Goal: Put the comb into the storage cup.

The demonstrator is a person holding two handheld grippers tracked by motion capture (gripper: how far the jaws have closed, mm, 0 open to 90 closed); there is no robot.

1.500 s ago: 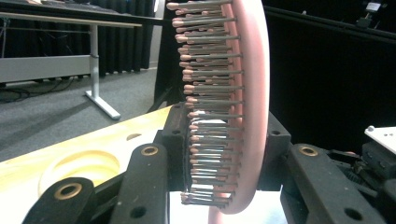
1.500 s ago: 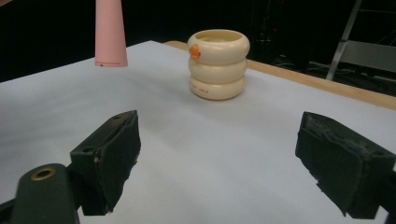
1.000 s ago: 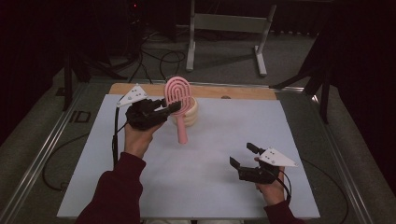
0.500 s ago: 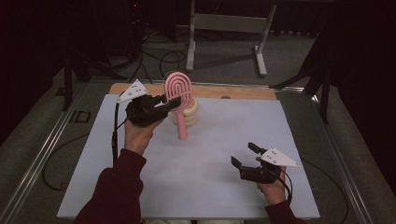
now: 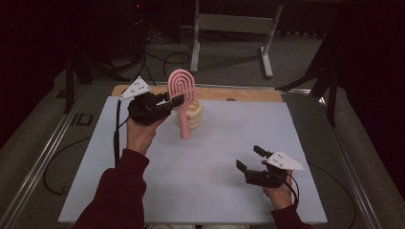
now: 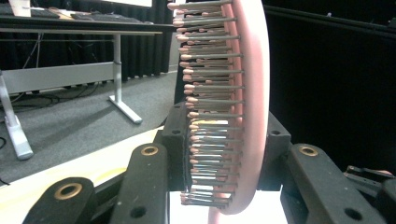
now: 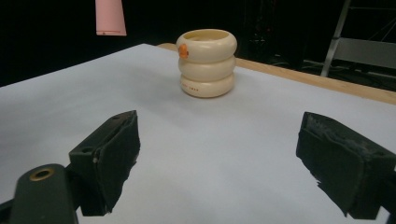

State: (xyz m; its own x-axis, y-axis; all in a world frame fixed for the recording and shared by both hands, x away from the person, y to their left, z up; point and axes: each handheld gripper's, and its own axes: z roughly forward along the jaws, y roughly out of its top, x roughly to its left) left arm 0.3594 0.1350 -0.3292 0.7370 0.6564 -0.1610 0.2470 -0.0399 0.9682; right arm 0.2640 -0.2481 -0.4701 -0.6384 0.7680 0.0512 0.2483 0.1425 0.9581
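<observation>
While the brush (image 5: 181, 90) hangs upright above the table, head up and handle pointing down, we have it clamped at the head in the left tongs (image 5: 174, 100). In the left gripper view the jaws press on either side of the head (image 6: 250, 107), one on the bristle side and one on the pink back. We judge it light and stiff, a plastic frame with rows of thin pins; the pins flex and could let it twist, so the smooth handle (image 5: 184, 125) or the solid edge of the head would be the firmer hold. Its handle end hovers just in front of the cup (image 5: 193, 114), a cream ribbed holder with an open top and a small orange mark (image 7: 183, 51). The cup looks light too and may tip if the handle knocks its rim.

Our right tongs (image 5: 251, 159) hang low over the near right part of the table, jaws wide apart and holding nothing.

A pale sheet (image 5: 215, 191) covers the table, with a wooden strip (image 5: 248, 94) showing at the far edge. Beyond lie grey carpet, loose cables and a metal stand (image 5: 234, 28) against a dark room.
</observation>
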